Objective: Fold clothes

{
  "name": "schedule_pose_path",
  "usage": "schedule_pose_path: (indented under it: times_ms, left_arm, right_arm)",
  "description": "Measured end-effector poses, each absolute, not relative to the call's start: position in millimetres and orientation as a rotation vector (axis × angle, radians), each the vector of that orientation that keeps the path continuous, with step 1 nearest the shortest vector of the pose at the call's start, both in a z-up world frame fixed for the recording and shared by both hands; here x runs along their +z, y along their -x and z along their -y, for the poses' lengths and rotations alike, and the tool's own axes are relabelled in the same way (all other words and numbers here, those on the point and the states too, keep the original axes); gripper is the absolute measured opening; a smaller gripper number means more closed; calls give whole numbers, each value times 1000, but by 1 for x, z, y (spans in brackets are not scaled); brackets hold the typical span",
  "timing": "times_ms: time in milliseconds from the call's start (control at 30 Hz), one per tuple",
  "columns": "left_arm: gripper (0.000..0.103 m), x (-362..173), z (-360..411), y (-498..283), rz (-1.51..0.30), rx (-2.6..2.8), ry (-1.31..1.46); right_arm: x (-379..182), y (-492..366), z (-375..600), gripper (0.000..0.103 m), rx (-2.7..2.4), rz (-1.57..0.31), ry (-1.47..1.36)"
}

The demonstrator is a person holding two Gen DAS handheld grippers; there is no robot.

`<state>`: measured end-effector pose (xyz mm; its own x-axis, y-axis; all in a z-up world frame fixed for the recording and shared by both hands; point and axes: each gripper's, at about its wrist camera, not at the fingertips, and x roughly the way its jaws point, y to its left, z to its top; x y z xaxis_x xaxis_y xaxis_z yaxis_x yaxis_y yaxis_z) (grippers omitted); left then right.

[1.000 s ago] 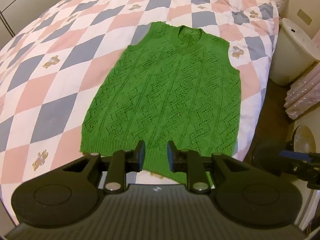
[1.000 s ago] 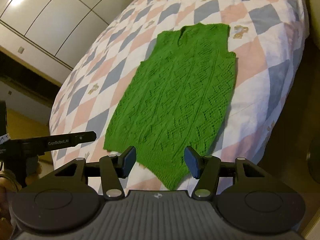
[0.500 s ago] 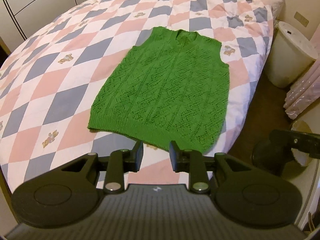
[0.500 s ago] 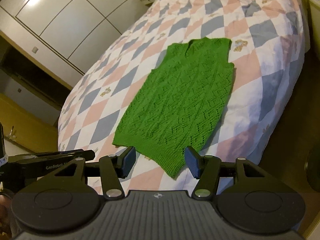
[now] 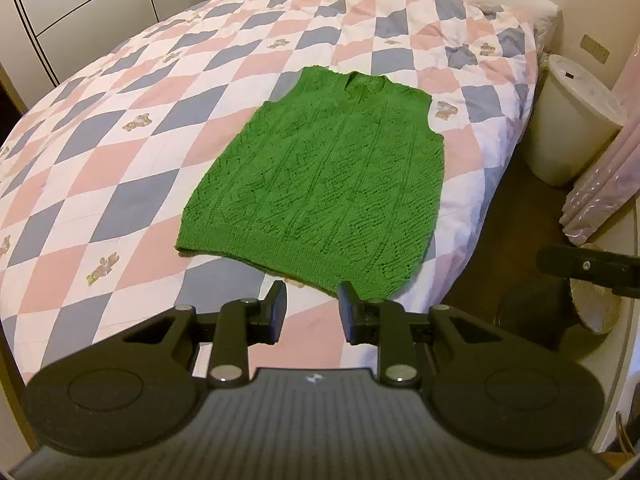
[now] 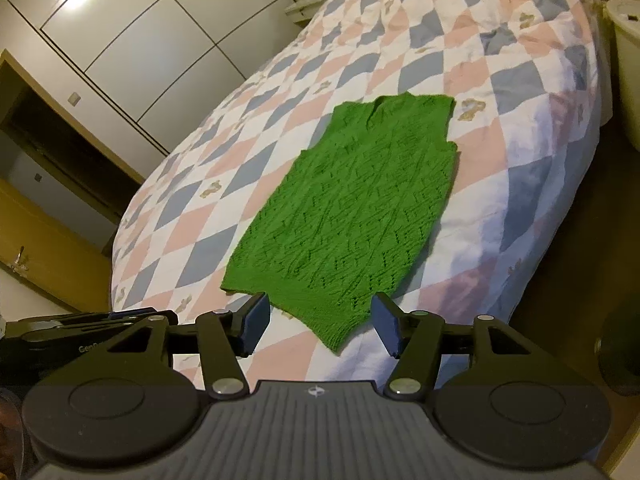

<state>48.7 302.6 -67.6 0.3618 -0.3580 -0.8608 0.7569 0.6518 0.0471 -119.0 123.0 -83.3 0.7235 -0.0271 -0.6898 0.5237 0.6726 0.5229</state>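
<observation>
Notably, in the left wrist view the left gripper (image 5: pixel 309 307) hung short of the vest's (image 5: pixel 320 184) hem, its fingers parted and holding nothing. The vest lay flat and unfolded on the quilt (image 5: pixel 120 152), neck away from the camera, hem nearest it, right edge close to the quilt's drop. A white bin (image 5: pixel 572 120) stood beyond that drop, well apart from the vest. Compared with the frame a second before, the vest looked smaller and farther off, and a band of bare quilt showed between the fingertips and the hem, where earlier the fingertips overlapped the hem; the gripper had drawn back and risen. Part of the right gripper's body showed as a dark bar to the vest's right.

Likewise, in the right wrist view the right gripper (image 6: pixel 320 322) sat back from the vest (image 6: pixel 352 216), fingers spread wider than the left pair and empty. The hem's near corner fell between the two fingertips in the picture, but whether it lay below them or ahead could not be judged. This gripper, too, had pulled away, more of the quilt (image 6: pixel 520 128) and the wardrobe (image 6: pixel 132 40) behind it now being visible.

By this evidence no fold had begun: the garment was spread and both tools free, so the next move would probably be a fresh approach to an edge.
</observation>
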Motion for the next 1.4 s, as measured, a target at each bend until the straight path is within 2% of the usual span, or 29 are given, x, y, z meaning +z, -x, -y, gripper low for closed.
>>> schedule_pose_path:
  times_ms: [667, 1200, 1400]
  left_arm:
    - [25, -70, -292, -65, -974, -766, -499]
    - [25, -147, -180, -166, -1193, -836, -559]
    - [25, -161, -164, -187, -1246, -808, -519]
  right_arm:
    - [-92, 99, -109, 61, -332, -720, -810]
    - [-159, -1, -13, 61, -388, -898, -924]
    - [-171, -36, 12, 61, -341, -976, -911]
